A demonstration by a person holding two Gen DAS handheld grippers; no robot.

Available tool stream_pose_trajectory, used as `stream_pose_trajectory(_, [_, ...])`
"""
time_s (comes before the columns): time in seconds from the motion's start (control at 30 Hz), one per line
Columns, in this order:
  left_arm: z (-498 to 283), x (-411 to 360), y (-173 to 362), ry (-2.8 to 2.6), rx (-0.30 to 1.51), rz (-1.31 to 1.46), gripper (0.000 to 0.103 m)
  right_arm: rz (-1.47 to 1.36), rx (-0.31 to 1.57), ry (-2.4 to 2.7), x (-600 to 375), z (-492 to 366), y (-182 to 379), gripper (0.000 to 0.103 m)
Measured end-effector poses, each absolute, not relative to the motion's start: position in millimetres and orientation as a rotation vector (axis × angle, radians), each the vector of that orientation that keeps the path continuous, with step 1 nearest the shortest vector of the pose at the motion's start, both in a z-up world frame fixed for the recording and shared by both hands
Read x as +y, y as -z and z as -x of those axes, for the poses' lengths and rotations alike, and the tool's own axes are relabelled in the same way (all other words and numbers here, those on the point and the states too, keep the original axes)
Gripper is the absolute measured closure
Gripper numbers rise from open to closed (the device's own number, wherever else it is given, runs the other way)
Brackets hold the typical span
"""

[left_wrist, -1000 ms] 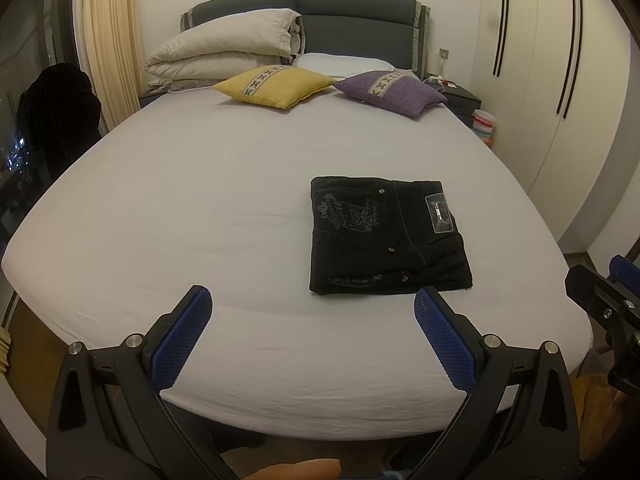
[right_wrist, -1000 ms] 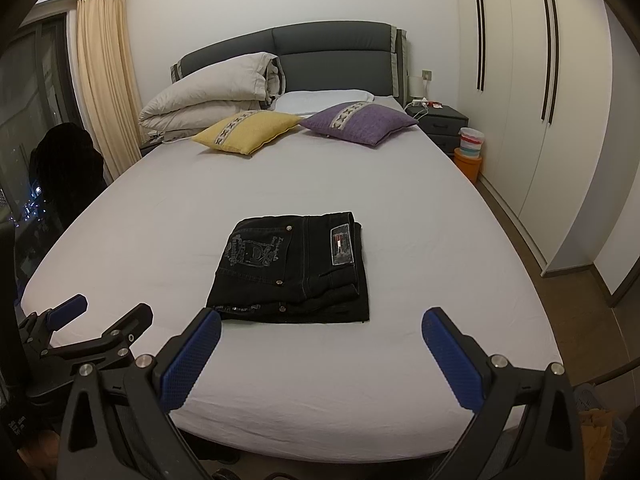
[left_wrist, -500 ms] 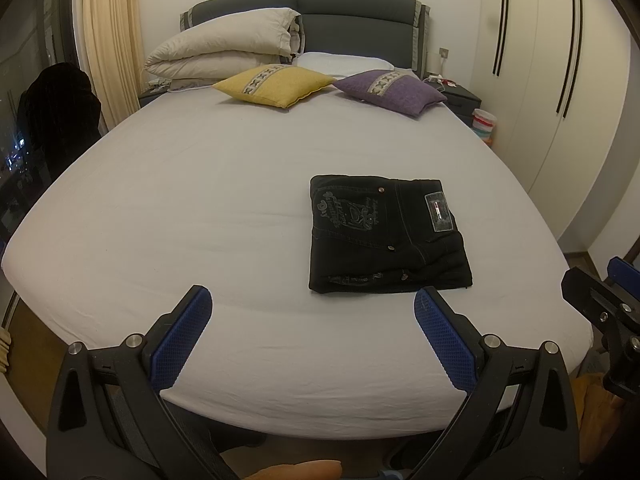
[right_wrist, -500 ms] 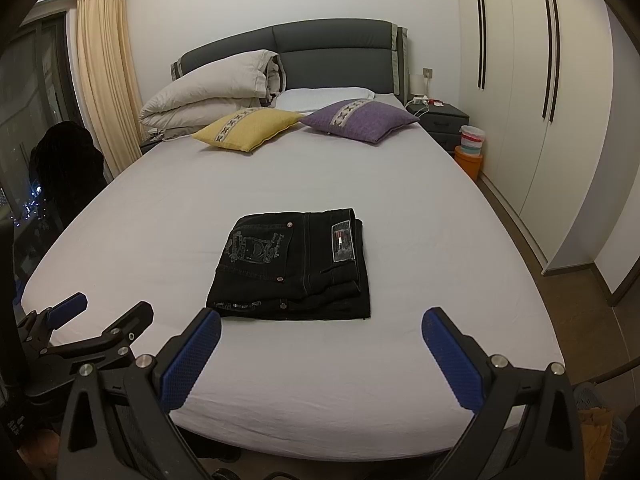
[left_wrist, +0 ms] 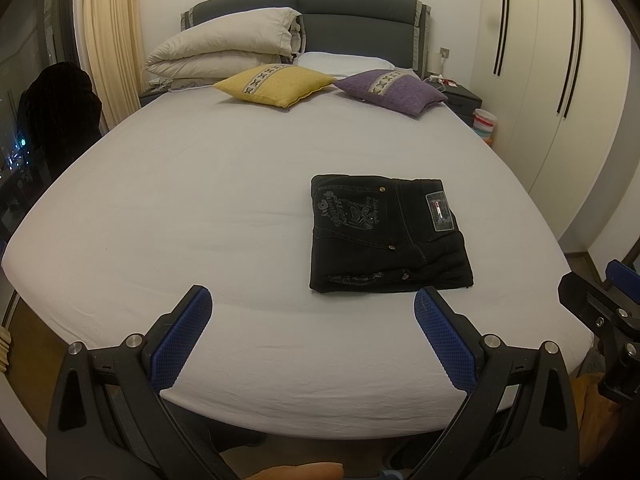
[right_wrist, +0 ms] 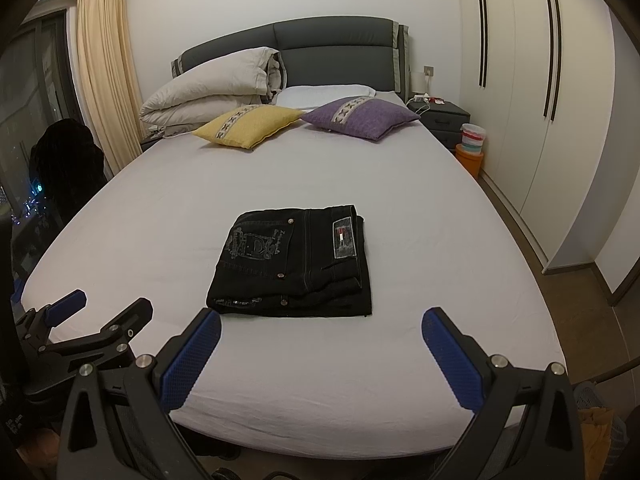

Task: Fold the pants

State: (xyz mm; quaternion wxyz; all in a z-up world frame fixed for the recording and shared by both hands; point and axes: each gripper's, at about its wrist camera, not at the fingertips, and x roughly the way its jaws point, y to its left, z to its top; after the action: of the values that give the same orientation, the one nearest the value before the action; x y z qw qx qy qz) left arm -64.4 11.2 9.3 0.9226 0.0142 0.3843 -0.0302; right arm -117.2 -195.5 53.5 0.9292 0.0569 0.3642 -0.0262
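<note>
Black pants (left_wrist: 384, 236) (right_wrist: 294, 266) lie folded into a compact rectangle on the white bed (left_wrist: 200, 208) (right_wrist: 420, 240), with an embroidered back pocket and a label patch facing up. My left gripper (left_wrist: 312, 304) is open over the bed's near edge, left of and short of the pants, holding nothing. My right gripper (right_wrist: 320, 322) is open too, just short of the pants' near edge, its blue pads (right_wrist: 452, 364) empty. The left gripper also shows at the lower left of the right wrist view (right_wrist: 92, 312).
Yellow cushion (left_wrist: 276, 84) and purple cushion (left_wrist: 392, 90) lie near the headboard, beside a folded duvet (left_wrist: 224, 48). A wardrobe (right_wrist: 540, 100) runs along the right wall, with a nightstand (right_wrist: 440, 118) and stacked tubs (right_wrist: 472, 144). A dark-draped chair (right_wrist: 66, 160) stands left of the bed.
</note>
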Motion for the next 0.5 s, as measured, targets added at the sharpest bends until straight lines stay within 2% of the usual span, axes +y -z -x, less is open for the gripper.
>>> stream_pose_trajectory(0.5, [64.5,11.7,-9.5,0.062,0.790,-0.029,0.000,-0.116,0.750,0.052,-195.6,118.3,-52.6,0.000])
